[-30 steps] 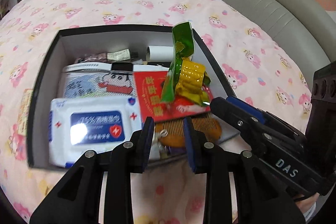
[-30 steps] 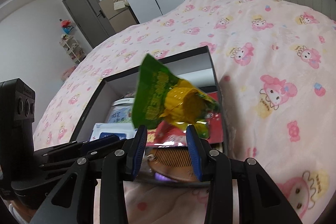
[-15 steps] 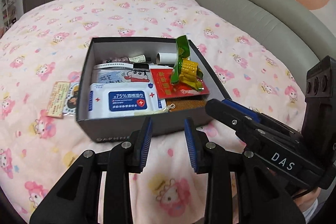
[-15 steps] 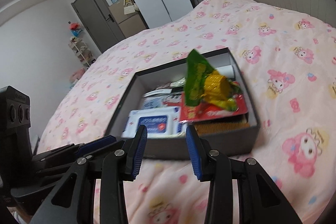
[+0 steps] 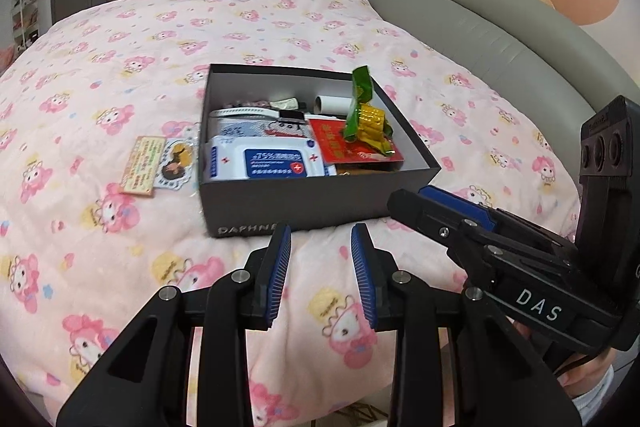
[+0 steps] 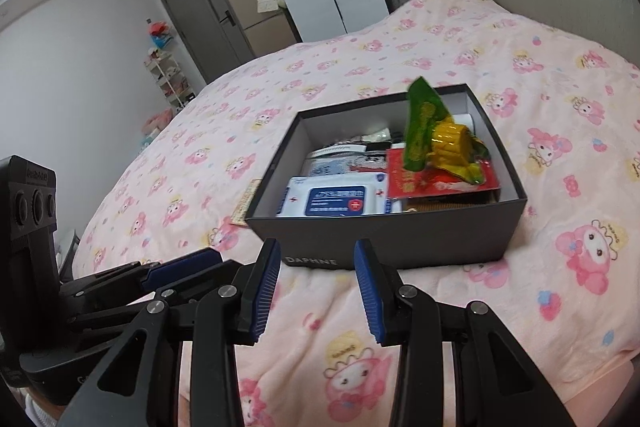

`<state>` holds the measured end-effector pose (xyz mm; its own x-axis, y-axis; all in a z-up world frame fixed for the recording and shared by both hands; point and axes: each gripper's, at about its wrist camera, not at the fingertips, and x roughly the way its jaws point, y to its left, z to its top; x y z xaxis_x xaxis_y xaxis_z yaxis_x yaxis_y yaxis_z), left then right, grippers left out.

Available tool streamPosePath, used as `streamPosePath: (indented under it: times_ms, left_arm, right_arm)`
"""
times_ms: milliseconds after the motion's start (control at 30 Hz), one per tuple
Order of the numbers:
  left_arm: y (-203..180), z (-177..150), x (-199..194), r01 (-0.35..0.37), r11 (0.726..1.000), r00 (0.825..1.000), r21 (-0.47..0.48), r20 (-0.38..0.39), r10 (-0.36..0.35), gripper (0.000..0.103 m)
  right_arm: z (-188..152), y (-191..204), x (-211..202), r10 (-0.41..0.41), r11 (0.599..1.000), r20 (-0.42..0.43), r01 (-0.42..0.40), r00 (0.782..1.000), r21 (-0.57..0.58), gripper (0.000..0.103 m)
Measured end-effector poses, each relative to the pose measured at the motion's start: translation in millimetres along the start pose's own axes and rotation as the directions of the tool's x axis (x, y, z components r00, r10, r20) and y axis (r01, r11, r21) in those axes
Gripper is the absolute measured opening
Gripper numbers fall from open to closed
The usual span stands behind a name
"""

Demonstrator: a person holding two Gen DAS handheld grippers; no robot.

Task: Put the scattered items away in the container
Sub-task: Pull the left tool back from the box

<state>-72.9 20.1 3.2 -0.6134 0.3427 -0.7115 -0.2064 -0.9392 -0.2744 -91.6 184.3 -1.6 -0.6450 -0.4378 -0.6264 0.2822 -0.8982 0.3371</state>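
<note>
Nearby, the left gripper [image 5: 320, 251] and right gripper [image 6: 316, 267] hover with fingers apart and empty, short of the filled dark box [image 5: 320, 199] on the bed [image 5: 120, 247]; two cards [image 5: 156, 163] lie left of it.

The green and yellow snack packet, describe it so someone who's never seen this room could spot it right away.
On the pink cartoon-print blanket sits a dark grey box. Inside, toward its right side, the snack packet rests on a flat red packet. It is the only crinkled green-and-yellow thing, and its green end sticks up above the flat items around it.
</note>
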Motion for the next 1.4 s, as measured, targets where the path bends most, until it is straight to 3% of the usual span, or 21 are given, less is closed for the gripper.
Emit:
streamPosePath:
  times_ms: [300,667,933,1100,1400]
  left_arm:
    - [47,-28,-21,-0.068,0.994,0.998,-0.085,0.011,0.069,0.031]
    - [101,-56,-25,-0.073,0.979,0.997,-0.192,0.005,0.076,0.031]
    - [119,-54,-8,-0.073,0.973,0.997,-0.221,0.006,0.076,0.034]
    - [129,-48,6,-0.058,0.971,0.998,-0.23,0.005,0.061,0.034]
    - [156,-33,25,-0.121,0.964,0.991,-0.238,0.025,0.131,0.034]
  right_arm:
    - [-15,50,20,0.031,0.996,-0.038,-0.034,0.999,-0.086,0.034]
    - [-40,90,51,0.041,0.987,-0.1,-0.056,0.994,-0.148,0.034]
    - [-43,88,82,0.024,0.986,-0.162,-0.05,0.986,-0.157,0.034]
    - [-35,93,88,0.012,0.982,-0.144,-0.039,0.99,-0.186,0.034]
    - [-29,95,118,0.04,0.982,-0.188,-0.073,0.981,-0.175,0.034]
